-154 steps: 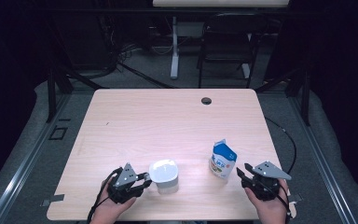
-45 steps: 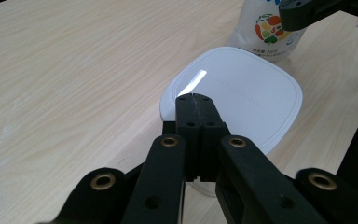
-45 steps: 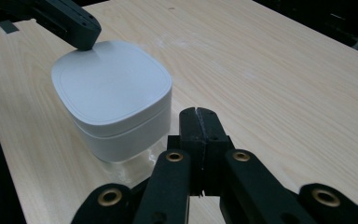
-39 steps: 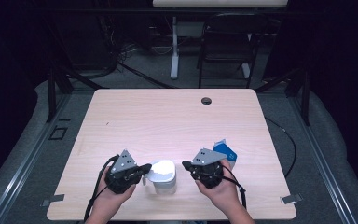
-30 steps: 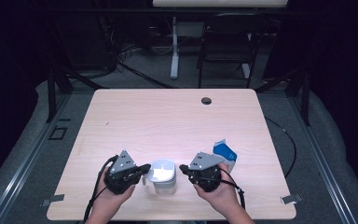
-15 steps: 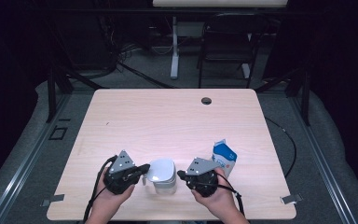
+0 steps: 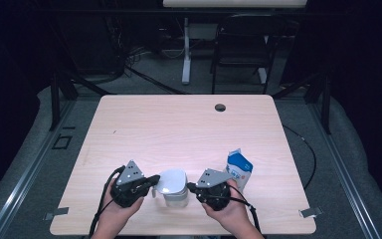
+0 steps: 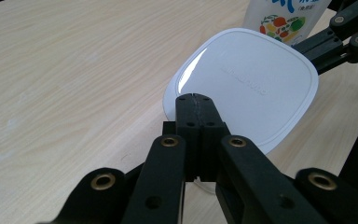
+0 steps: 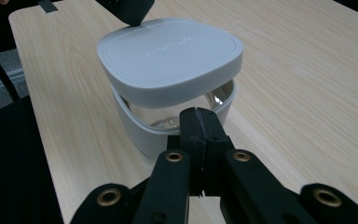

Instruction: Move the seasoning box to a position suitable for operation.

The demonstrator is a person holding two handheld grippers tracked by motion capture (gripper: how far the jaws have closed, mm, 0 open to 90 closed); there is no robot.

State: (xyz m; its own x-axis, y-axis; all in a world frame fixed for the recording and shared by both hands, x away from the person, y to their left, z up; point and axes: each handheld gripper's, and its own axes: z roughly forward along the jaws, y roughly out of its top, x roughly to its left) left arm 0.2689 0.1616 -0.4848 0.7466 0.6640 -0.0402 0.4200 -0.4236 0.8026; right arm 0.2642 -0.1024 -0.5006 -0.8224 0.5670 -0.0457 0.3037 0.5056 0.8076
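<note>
**A:** From above: what's on the table?

**B:** A white lidded container (image 7: 172, 186) sits near the front edge of the wooden table (image 7: 179, 129). The left gripper (image 7: 151, 180) and right gripper (image 7: 191, 187) flank it, each in a person's hand. A blue-and-white carton (image 7: 239, 169) stands upright just behind the right gripper.

**A:** And the left gripper view?

**B:** Its jaws are pressed together, nothing between them, the tips at the near edge of the container's lid (image 8: 251, 88). The other gripper's black linkage enters at top right, in front of the carton (image 8: 284, 16).

**A:** The right gripper view?

**B:** Jaws closed and empty here too, their tips low against the container (image 9: 168, 93), by the clear wall below the lid. The lid sits slightly askew on the base. The left gripper's dark tip (image 9: 130, 11) touches the lid's far edge.
</note>
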